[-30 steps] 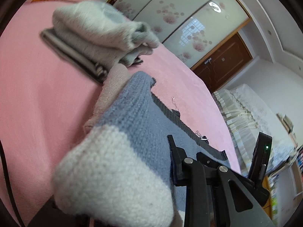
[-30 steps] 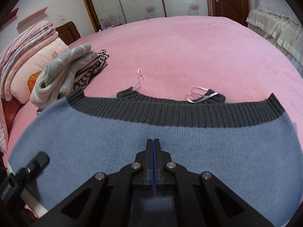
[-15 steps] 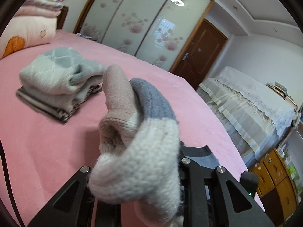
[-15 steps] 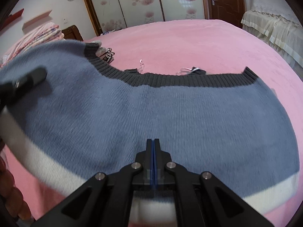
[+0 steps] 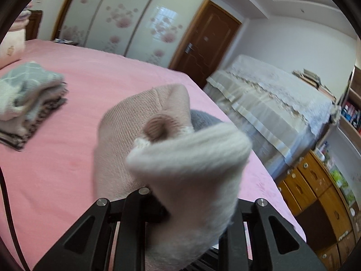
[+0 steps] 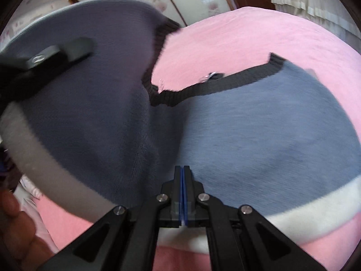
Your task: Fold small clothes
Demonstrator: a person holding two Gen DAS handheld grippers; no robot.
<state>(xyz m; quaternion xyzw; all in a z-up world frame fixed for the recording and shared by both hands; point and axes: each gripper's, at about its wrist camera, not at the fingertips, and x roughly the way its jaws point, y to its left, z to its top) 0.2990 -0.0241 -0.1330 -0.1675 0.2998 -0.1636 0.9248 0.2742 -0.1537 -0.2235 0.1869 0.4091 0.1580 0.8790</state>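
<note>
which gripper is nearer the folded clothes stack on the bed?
Left. The left gripper, clamping the sweater edge, has the folded stack ahead to its left across bare bedspread. The right gripper pins the sweater's middle; no stack in its view.

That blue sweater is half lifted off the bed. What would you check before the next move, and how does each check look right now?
1. Left gripper has hold of the sweater: ok, knit bunches out between its fingers in its own view.
2. Right gripper shut on the white hem: jaws closed, but whether fabric is caught cannot tell.
3. Landing half lies flat: ok, the right half rests smooth on the pink bed.
4. Dark ribbed edge lined up for folding: not ok, it kinks where the lifted half rises.
5. Clear of the folded pile: ok, it sits apart, further left.
6. Loose white tag tucked in: cannot tell, blurred.
</note>
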